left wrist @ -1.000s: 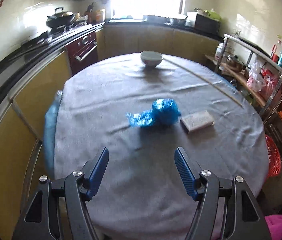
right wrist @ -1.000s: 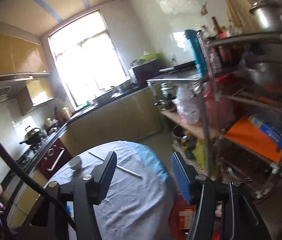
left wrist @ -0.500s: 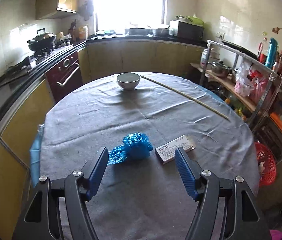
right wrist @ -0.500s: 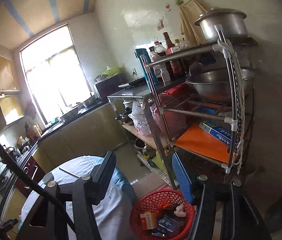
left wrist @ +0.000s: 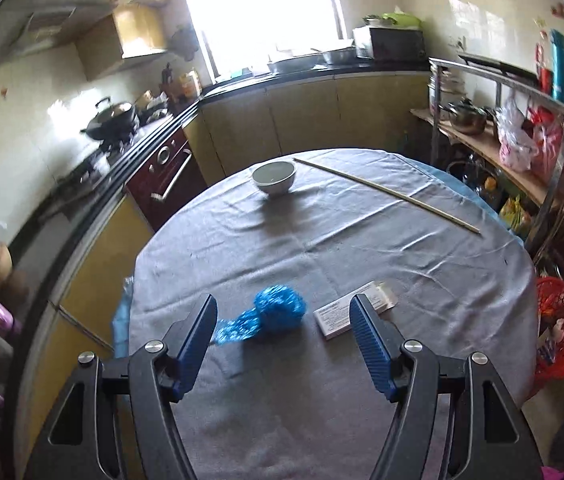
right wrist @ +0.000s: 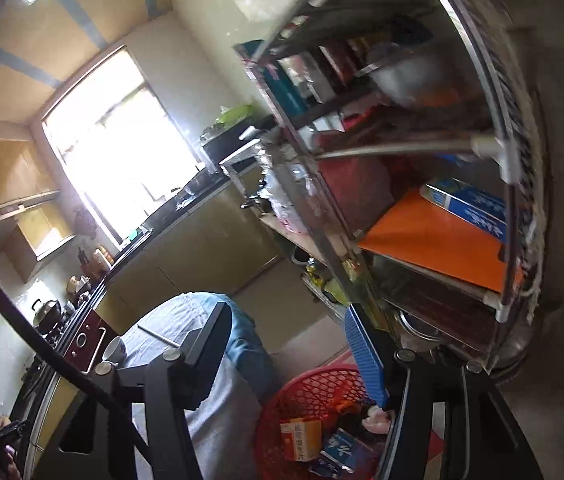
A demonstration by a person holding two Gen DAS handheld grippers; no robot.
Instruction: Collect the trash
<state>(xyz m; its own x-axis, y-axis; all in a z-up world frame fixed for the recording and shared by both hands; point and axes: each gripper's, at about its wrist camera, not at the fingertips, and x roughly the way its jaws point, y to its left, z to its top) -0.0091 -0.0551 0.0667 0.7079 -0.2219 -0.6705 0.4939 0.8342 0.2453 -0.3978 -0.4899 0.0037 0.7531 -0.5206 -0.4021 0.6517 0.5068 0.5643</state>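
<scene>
Left wrist view: left tool point(left wrist: 282, 332) wide open, nothing held, hovering over the near part of the table point(left wrist: 361, 240). Since half a second ago, view pulled back and up slightly, so no approach yet. Crumpled blue plastic wrapper point(left wrist: 272, 314) lying on the grey cloth between the 2 blue pads, closer to the left one; ball end toward the right, flattened tail trailing left and toward the camera, long axis running roughly across the tool's opening. Small flat cardboard box point(left wrist: 351, 313) just beside it on the right, partly hidden by the right pad, long axis angled up to the right. Further back, white bowl point(left wrist: 274, 177) and 1 long thin stick point(left wrist: 385, 194), well apart. Red basket point(left wrist: 561, 328) on the floor past the table's right edge.

Right wrist view: right tool point(right wrist: 285, 344) also wide open and empty, now tipped and rolled lower toward the red basket, which already holds cartons and scraps. Likely meaning: right side finished dropping, left side's wrapper pickup next. Metal shelf rack point(right wrist: 421, 220) close behind.
</scene>
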